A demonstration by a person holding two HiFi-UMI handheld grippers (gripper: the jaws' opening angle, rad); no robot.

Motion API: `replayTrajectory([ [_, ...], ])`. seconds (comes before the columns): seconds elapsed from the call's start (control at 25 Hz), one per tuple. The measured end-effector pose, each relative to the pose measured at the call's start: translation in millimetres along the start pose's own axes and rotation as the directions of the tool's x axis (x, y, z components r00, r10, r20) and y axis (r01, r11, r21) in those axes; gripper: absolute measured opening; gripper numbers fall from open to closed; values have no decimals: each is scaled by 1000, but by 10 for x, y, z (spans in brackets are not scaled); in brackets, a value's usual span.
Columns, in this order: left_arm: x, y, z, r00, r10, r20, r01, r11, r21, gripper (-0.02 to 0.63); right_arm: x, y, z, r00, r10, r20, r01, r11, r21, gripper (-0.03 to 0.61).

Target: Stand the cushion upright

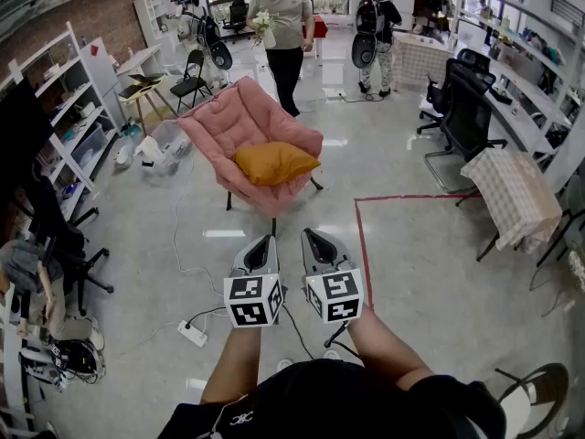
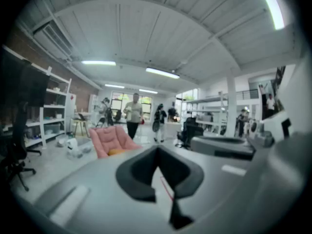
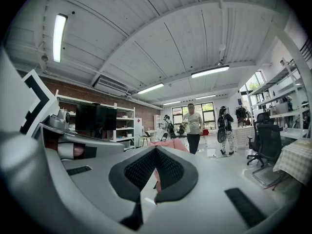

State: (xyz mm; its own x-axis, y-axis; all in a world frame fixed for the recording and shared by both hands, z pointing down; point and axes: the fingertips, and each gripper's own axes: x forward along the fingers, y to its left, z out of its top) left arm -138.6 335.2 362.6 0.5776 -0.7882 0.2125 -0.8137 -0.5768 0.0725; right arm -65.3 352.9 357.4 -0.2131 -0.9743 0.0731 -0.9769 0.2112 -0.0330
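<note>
Fig. | Left hand-held gripper (image 1: 259,248), right hand-held gripper (image 1: 315,243): both closed, empty, well apart from chair (image 1: 239,117) | Cushion (image 1: 274,163): flat on chair seat | Risk: soft cushion likely slumps or slides off sloped seat; power strip (image 1: 192,334) may trip feet.

Bare grey floor (image 1: 320,213) runs straight ahead to a pink chair (image 1: 239,122) at 12 o'clock. The orange cushion (image 1: 274,163) on its seat is open from the front and above. A person (image 1: 285,26) stands behind the chair. A power strip (image 1: 192,334) with its cable lies at 7 o'clock. A cloth-covered table (image 1: 512,195) stands well apart at 3 o'clock.
</note>
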Motion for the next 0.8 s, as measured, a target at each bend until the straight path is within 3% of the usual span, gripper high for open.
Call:
replayTrajectory([
  [0.8,384,-462,-3,1000,14,-26,-14,1000,16,-3,-94,-583,-77,1000,7,-20,-6,999,44,-8],
])
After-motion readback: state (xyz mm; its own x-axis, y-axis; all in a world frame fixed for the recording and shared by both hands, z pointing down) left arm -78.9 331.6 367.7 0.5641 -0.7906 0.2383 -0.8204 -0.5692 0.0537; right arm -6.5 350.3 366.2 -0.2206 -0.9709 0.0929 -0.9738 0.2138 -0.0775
